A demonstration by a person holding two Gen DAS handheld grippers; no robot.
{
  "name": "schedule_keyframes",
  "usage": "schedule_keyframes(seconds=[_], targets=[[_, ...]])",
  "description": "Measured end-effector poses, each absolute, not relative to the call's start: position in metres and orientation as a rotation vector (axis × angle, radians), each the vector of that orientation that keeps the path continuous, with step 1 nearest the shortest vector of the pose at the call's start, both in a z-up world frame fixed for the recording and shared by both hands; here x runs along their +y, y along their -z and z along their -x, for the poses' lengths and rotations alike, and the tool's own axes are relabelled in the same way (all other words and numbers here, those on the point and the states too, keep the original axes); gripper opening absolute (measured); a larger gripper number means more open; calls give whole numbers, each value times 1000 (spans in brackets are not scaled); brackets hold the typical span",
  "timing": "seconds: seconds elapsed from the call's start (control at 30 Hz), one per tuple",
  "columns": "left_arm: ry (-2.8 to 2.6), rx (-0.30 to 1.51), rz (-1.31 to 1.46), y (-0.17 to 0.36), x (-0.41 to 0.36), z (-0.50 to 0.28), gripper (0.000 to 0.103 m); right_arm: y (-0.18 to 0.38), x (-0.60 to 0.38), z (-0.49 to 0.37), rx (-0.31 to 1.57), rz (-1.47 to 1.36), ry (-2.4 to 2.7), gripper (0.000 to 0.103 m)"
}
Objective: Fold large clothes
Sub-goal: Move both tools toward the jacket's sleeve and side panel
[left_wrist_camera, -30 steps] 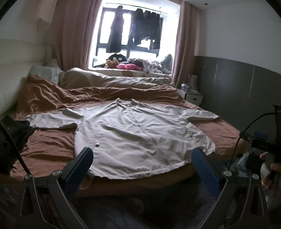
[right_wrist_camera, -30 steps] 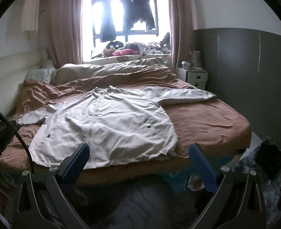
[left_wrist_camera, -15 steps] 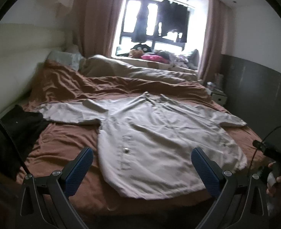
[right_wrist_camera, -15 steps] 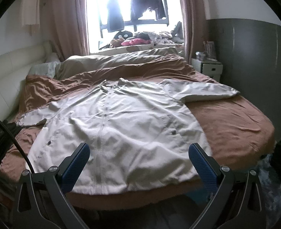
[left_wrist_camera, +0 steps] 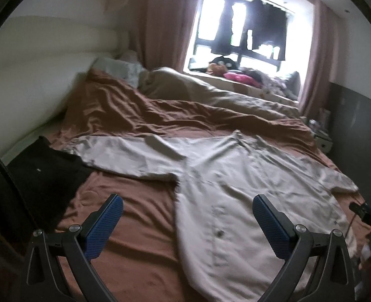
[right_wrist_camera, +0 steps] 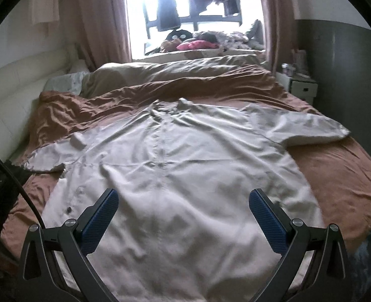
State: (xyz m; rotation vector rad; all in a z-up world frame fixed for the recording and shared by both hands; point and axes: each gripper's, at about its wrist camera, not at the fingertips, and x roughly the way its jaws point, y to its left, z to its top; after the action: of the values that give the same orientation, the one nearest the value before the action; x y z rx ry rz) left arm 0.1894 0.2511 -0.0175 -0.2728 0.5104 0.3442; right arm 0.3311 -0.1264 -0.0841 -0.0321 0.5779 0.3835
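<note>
A pale shirt lies spread flat, front up, on the brown sheet of the bed, sleeves out to both sides, with a black garment beside its left sleeve. The left gripper and right gripper hover above it, fingers spread wide and holding nothing.

Bare brown bedsheet flanks the jacket; black garment crowds its left sleeve.
</note>
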Motion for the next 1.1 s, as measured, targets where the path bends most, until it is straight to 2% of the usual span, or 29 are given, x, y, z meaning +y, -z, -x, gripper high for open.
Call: schedule_keyframes(seconds=[0.27, 0.43, 0.5, 0.6, 0.63, 0.7, 0.77, 0.8, 0.83, 0.97, 1.03, 1.1], targets=[[-387, 541, 332, 26, 327, -229, 102, 88, -86, -384, 622, 31, -454, 103], [-425, 578, 390, 41, 373, -256, 92, 92, -60, -410, 640, 51, -501, 103], [-438, 603, 416, 49, 389, -267, 85, 94, -49, -419, 644, 63, -519, 97], [-458, 633, 461, 63, 409, -283, 83, 98, -35, -432, 656, 79, -531, 88], [-475, 646, 478, 70, 417, -290, 82, 100, -30, -437, 663, 79, -535, 88], [-488, 678, 518, 86, 431, -303, 75, 104, -22, -447, 678, 76, -541, 88], [-499, 707, 564, 104, 448, -315, 71, 108, -15, -456, 695, 68, -555, 88], [-513, 724, 576, 114, 456, -321, 70, 109, -8, -461, 702, 67, -560, 84], [-524, 738, 587, 123, 463, -326, 69, 111, -4, -467, 713, 63, -570, 75], [-566, 798, 624, 154, 484, -346, 67, 116, 15, -483, 751, 53, -597, 67], [-594, 830, 652, 173, 496, -357, 67, 121, 24, -493, 773, 56, -609, 55], [-616, 848, 680, 186, 504, -363, 67, 125, 34, -502, 797, 49, -622, 50]])
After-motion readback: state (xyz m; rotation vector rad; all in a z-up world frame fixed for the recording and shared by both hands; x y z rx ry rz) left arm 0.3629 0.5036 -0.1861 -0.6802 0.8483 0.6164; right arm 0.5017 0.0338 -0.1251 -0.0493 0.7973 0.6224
